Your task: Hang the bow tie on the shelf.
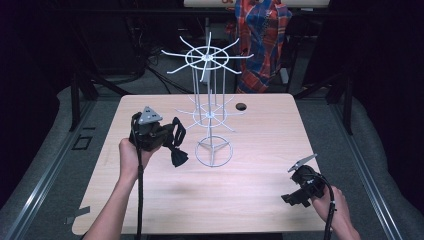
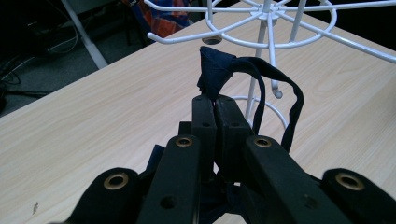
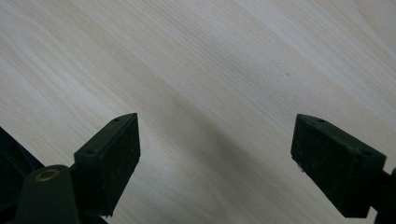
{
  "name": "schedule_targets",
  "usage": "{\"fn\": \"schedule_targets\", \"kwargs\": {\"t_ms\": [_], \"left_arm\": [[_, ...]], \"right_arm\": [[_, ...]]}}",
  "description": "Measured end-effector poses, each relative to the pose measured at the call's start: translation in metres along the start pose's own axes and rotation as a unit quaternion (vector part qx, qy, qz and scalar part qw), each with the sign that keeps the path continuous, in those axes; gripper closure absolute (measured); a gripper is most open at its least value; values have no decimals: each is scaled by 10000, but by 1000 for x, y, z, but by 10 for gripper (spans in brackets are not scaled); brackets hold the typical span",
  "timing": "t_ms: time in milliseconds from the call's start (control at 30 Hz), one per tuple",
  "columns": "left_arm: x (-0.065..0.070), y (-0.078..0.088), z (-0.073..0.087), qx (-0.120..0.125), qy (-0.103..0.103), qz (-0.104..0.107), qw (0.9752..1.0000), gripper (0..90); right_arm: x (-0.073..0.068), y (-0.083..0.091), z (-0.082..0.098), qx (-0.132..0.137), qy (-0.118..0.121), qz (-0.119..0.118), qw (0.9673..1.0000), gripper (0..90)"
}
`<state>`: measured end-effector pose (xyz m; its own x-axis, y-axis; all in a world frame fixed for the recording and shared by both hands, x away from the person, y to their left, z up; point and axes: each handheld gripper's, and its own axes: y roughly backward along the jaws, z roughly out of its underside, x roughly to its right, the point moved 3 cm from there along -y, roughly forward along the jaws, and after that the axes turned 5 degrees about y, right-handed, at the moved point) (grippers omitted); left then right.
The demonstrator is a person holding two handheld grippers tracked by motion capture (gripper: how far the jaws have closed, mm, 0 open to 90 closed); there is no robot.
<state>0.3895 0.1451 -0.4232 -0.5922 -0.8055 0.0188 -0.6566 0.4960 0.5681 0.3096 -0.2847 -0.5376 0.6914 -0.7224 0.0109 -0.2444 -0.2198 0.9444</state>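
With your left gripper (image 2: 215, 100) clamped on the dark strap (image 2: 261, 74), lift its loop over a hook (image 2: 161, 39) of the white rack (image 1: 210, 85), keeping your right gripper (image 3: 215, 154) spread wide, empty.

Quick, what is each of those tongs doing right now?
Left tongs: closed on a dark strap.
Right tongs: open, holding nothing, over the table.

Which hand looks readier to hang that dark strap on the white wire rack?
Probably the left: its hand-held gripper is shut on the dark strap beside the rack. The right hand-held gripper is open over bare table.
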Motion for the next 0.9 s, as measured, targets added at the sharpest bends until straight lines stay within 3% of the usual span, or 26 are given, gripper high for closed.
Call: {"fn": "schedule_targets", "kwargs": {"t_ms": [567,900], "left_arm": [[6,-19,6,-195,14,87,9998,875],[12,-28,8,-162,37,104,9998,875]], "right_arm": [[0,0,0,26,-15,12,10000,156],[0,0,0,19,-12,5,10000,156]]}}
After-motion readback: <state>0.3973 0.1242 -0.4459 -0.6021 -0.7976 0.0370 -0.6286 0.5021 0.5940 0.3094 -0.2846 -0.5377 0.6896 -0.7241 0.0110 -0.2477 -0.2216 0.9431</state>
